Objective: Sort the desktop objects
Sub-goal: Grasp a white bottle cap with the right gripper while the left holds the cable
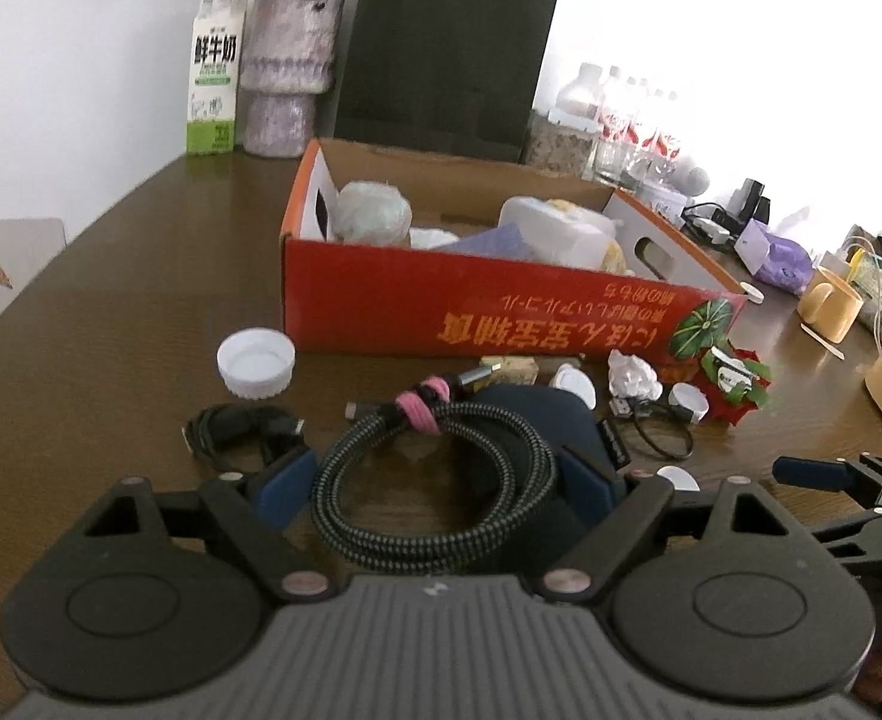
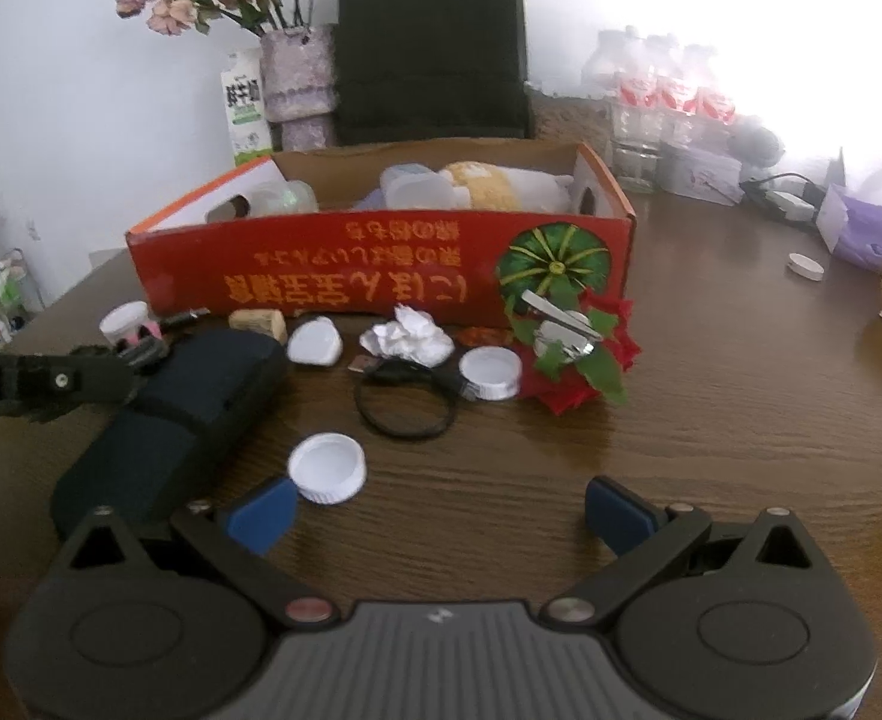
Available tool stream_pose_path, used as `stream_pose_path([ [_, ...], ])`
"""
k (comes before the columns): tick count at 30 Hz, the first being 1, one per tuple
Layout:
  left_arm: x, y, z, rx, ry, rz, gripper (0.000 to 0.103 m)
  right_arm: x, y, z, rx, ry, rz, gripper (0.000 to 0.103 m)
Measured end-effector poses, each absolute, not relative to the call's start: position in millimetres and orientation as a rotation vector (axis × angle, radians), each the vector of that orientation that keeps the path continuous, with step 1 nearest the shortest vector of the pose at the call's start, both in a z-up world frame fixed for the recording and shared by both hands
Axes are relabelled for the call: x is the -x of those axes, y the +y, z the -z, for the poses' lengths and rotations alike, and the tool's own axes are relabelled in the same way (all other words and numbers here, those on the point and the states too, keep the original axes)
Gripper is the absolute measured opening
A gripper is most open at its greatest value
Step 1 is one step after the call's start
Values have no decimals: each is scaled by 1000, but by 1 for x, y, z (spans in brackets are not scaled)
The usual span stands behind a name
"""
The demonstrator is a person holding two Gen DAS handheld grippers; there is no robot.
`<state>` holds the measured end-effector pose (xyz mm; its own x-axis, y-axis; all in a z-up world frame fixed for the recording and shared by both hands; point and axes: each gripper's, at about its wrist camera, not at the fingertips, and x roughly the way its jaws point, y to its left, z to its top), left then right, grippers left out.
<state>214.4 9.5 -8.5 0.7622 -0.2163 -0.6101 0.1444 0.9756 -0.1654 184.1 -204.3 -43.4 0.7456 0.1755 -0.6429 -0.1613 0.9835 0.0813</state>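
Note:
My left gripper (image 1: 438,486) is open, its blue pads on either side of a coiled braided cable (image 1: 435,480) bound with a pink strap, which lies on a dark blue pouch (image 1: 537,414). A thin black cable (image 1: 240,429) and a white cap (image 1: 256,363) lie to its left. My right gripper (image 2: 441,510) is open and empty above the table, a white cap (image 2: 327,468) by its left pad. The pouch (image 2: 177,420) lies left of it. A red cardboard box (image 2: 381,276) with several items inside stands behind.
In front of the box lie crumpled paper (image 2: 408,339), a black loop cable (image 2: 405,402), white caps (image 2: 489,372), a cork (image 2: 258,321) and a red flower decoration (image 2: 573,354). A black bag (image 2: 432,48), vase (image 2: 297,84), milk carton (image 1: 214,78) and water bottles (image 2: 663,102) stand behind.

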Motion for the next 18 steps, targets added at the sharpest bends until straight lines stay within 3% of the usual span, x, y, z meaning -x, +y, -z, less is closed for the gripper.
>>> stream_pose_path([
  [6, -213, 3, 13, 102, 680, 192, 87, -188, -192, 43, 5, 702, -229, 84],
  [9, -212, 0, 20, 102, 695, 189, 87, -189, -182, 42, 31, 696, -258, 70],
  [12, -212, 3, 24, 123, 700, 188, 88, -189, -174, 41, 67, 686, -268, 51],
  [14, -212, 4, 23, 128, 702, 183, 88, -189, -171, 40, 76, 679, -283, 28],
  [18, -213, 7, 24, 135, 707, 177, 90, -188, -169, 39, 79, 677, -286, 27],
])
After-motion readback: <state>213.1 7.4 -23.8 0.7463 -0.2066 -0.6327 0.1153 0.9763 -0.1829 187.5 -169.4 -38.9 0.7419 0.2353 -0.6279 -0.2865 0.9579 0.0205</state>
